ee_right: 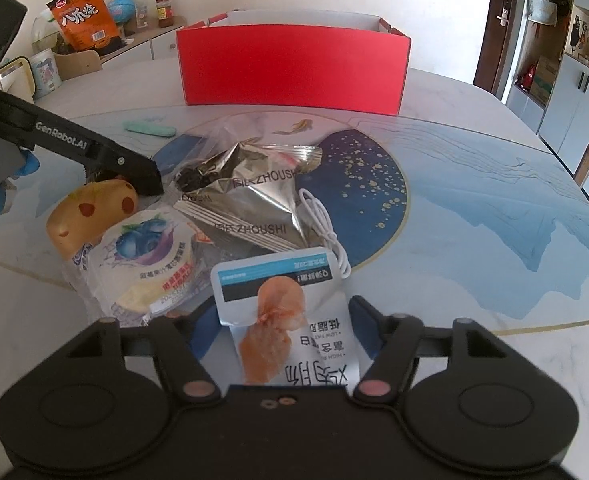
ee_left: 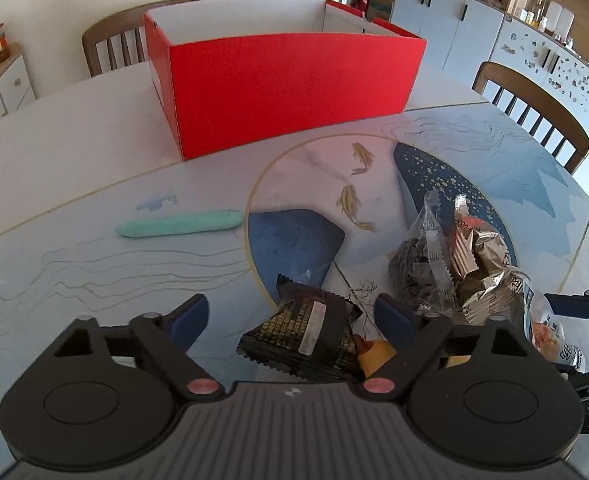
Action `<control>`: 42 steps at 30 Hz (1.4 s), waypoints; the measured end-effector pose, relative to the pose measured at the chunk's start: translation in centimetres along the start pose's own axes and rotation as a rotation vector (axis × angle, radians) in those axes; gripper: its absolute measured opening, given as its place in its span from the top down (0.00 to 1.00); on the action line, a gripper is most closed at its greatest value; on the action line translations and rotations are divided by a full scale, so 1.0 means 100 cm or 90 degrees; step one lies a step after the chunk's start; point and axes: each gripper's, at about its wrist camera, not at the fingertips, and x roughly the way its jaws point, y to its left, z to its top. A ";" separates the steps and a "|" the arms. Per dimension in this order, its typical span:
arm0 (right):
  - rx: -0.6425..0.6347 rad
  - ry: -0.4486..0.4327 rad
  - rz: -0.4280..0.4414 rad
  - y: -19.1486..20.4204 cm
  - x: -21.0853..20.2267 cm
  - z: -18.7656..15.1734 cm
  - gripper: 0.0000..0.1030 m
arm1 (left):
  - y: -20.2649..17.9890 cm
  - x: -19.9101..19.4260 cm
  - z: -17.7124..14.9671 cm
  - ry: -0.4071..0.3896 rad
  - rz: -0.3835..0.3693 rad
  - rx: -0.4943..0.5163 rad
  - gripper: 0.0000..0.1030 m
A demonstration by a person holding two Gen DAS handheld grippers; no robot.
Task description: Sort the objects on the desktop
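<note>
Snack packets lay between our spread claws — left claw (ee_left: 290, 316) over the crinkled black packet (ee_left: 306, 336), right claw (ee_right: 284, 320) over the white chicken pouch (ee_right: 290, 320) — awaiting firm pinches.

One red box (ee_right: 294, 68) stands on the worktop (ee_right: 474, 184). One mint-green case (ee_left: 178, 224) lies apart from the pile. The pile holds one black snack packet (ee_left: 306, 336), one clear bag of dark bits (ee_left: 418, 268), and silver foil packets (ee_right: 250, 196), two as far as the crumpled foil lets me count. There is one blueberry cake in its wrapper (ee_right: 146, 256), one white pouch with a meat picture (ee_right: 290, 320), one yellow spotted toy (ee_right: 90, 212) and one white cable (ee_right: 326, 236). Two chairs (ee_left: 534, 112) show in the left view. Two hand-held grippers: the left hand-held gripper (ee_left: 290, 316) and the right hand-held gripper (ee_right: 282, 324).
</note>
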 end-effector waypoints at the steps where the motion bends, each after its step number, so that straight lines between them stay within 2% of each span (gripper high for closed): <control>1: 0.000 0.000 0.000 0.000 0.000 0.000 0.34 | 0.000 0.001 0.000 0.003 0.001 0.003 0.22; 3: 0.000 -0.001 0.000 0.000 0.000 0.000 0.34 | 0.001 0.002 -0.001 0.008 -0.010 -0.001 0.29; 5: 0.001 -0.002 -0.001 0.000 0.000 0.000 0.34 | 0.002 0.003 0.000 0.012 -0.019 -0.010 0.45; 7: 0.000 -0.002 -0.002 0.000 0.000 0.000 0.35 | 0.000 0.004 0.001 0.012 -0.015 -0.002 0.51; 11: -0.004 0.000 -0.005 0.001 -0.001 0.001 0.37 | -0.006 0.003 0.001 0.009 -0.011 0.023 0.52; 22: -0.007 0.005 -0.010 -0.003 -0.006 0.005 0.42 | -0.005 -0.008 0.010 -0.004 -0.024 -0.001 0.55; 24: -0.002 0.003 -0.011 -0.005 -0.008 0.005 0.42 | -0.005 -0.011 0.010 -0.008 -0.029 -0.004 0.62; 42: -0.004 -0.015 -0.020 -0.011 -0.032 0.015 0.42 | -0.003 -0.029 0.010 -0.028 -0.034 -0.022 0.62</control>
